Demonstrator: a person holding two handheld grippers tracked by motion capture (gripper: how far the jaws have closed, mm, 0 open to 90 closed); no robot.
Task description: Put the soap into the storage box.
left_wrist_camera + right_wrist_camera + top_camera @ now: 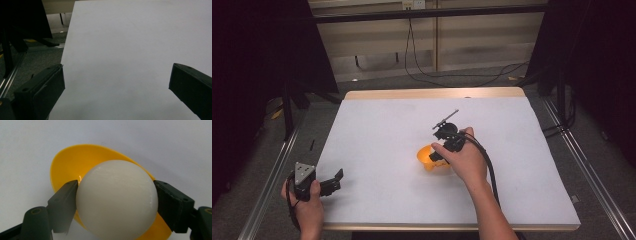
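Two hand-held tools work over a white-covered table (pixel 377 125). The right tool (pixel 116 202) grips a white egg (pixel 117 200), one black jaw pressed on each side of it. The egg hangs just above a yellow bowl (pixel 66 162), partly inside its rim. In the high view the bowl (pixel 426 156) sits near the middle of the table, somewhat toward the near edge, with the right hand (pixel 464 160) above it. Whether the egg touches the bowl's floor I cannot tell.

The left tool (pixel 334 181) rests at the near left corner, its jaws wide apart with nothing between them. In its own view the jaws frame bare white table (pixel 125 50).

What could go wrong, as a judgement: the egg is smooth and round, held by two narrow pads only. A harder squeeze may crack it; a looser one may let it slip and roll. If the jaws part while the egg is off-centre over the rim, it may strike the edge and fall onto the table. The bowl looks light and nothing steadies it, so a nudge from a jaw may tip it or push it aside.
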